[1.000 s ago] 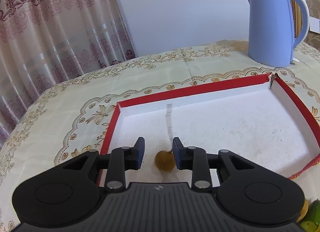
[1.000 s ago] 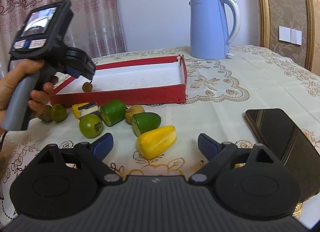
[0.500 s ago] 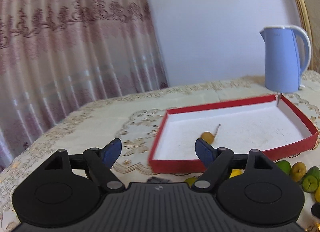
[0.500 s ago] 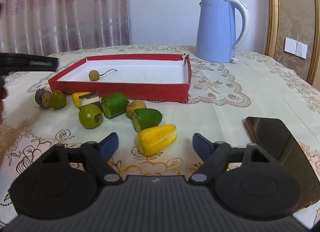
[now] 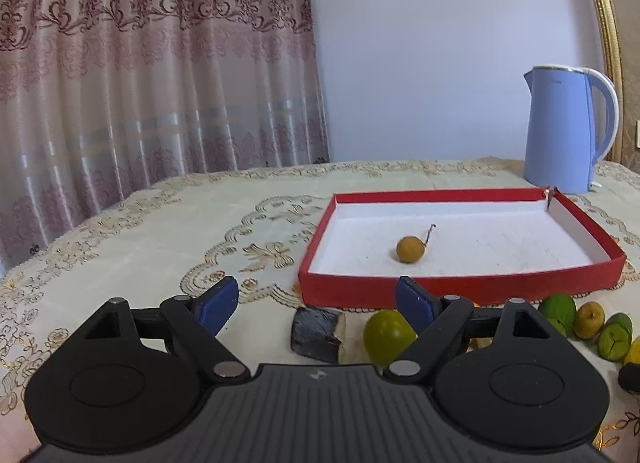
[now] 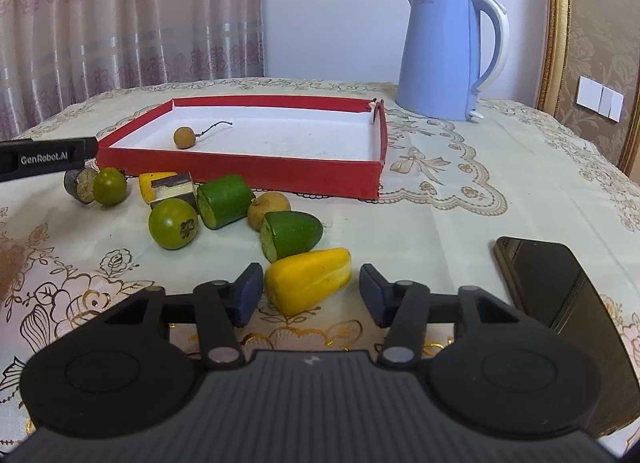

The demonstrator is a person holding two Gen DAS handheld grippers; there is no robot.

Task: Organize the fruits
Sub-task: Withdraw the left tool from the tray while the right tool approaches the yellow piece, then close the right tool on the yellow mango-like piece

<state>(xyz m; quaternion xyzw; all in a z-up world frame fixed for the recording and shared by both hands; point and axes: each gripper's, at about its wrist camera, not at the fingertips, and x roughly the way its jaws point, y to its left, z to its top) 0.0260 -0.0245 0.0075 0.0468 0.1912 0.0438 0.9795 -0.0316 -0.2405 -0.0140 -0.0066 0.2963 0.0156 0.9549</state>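
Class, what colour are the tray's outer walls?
Red; the tray is white inside. The right wrist view shows it best.

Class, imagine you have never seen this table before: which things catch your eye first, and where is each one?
The red tray at mid-table stands out, holding only one small brown fruit with a stem. In front of it lies a scatter of green and yellow fruit pieces; the yellow piece sits between the closing pads of the right gripper, not yet pressed. Behind the tray stands a tall blue kettle.

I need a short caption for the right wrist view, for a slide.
Right gripper jaws closing around a yellow fruit piece; one small brown fruit lies in the red tray.
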